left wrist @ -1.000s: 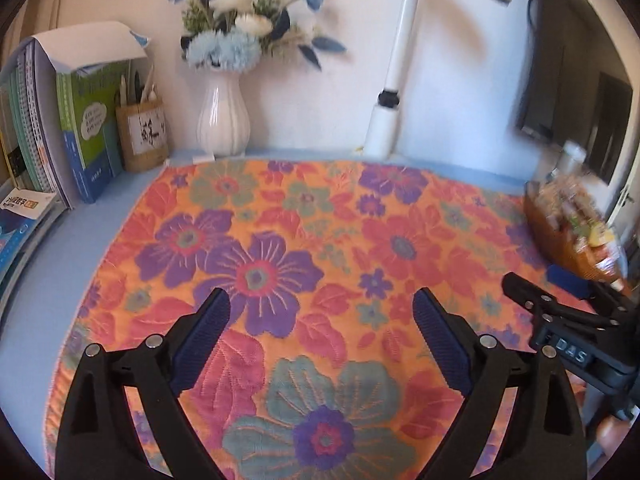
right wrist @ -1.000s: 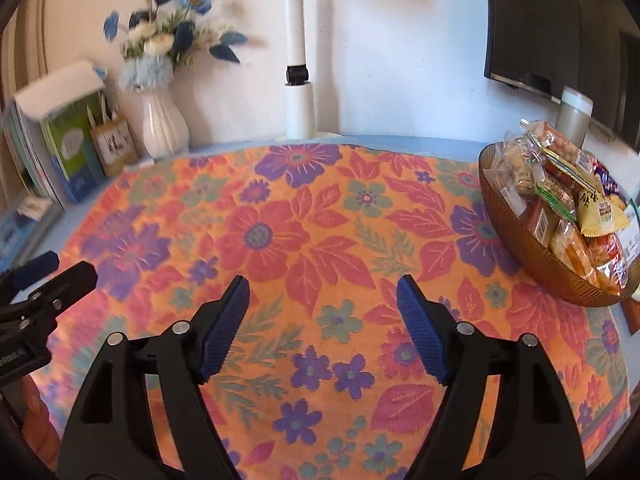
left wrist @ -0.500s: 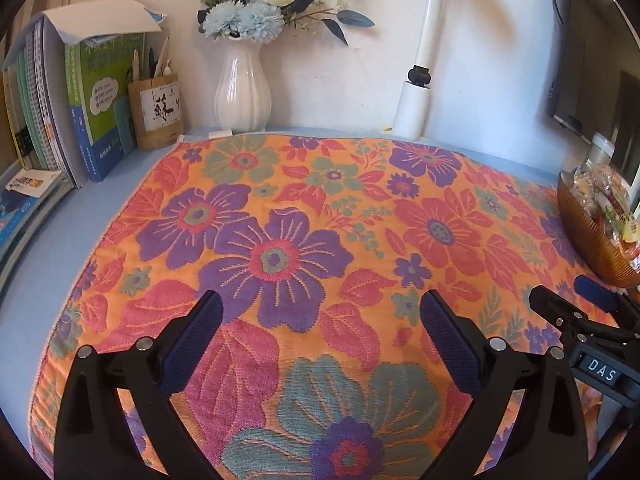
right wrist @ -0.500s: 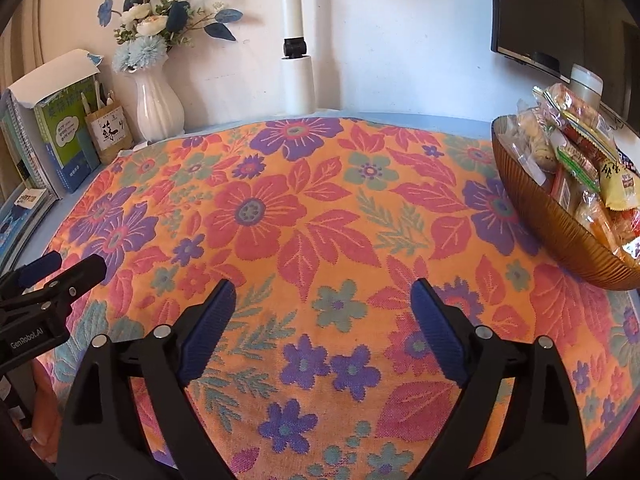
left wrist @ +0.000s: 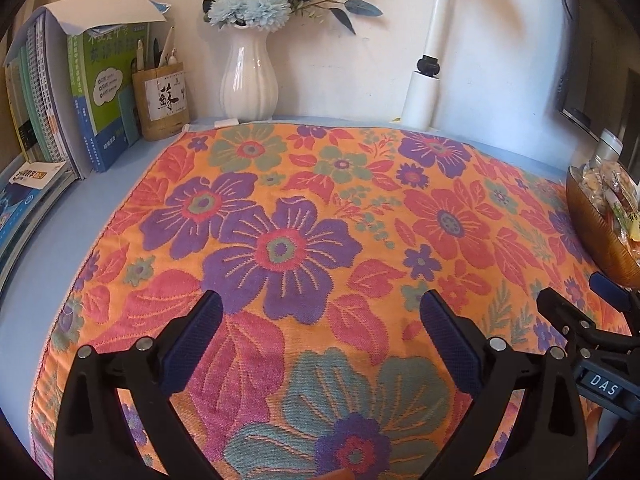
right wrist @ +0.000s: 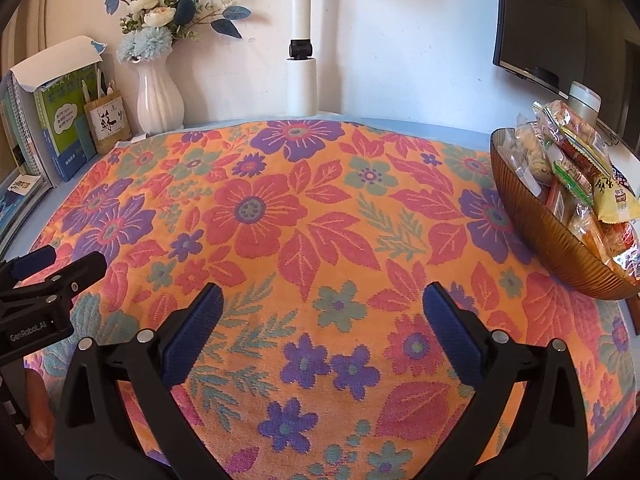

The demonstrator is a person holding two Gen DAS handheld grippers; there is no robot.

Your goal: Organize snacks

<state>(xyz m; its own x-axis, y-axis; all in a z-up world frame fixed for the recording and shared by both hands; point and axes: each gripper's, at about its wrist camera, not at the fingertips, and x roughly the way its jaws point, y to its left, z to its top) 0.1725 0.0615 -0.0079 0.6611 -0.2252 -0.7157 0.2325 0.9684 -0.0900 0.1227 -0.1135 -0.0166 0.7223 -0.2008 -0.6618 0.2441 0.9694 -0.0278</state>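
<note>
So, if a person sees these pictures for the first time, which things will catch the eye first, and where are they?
First the bright floral cloth that covers most of the table. Then the brown bowl at the right edge, piled with wrapped snacks. At the back left stands a white vase with blue and white flowers, beside a pen holder and books; both grippers hover open and empty.

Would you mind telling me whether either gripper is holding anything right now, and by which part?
Nothing is held: the left gripper and the right gripper are both open above the floral cloth.
</note>
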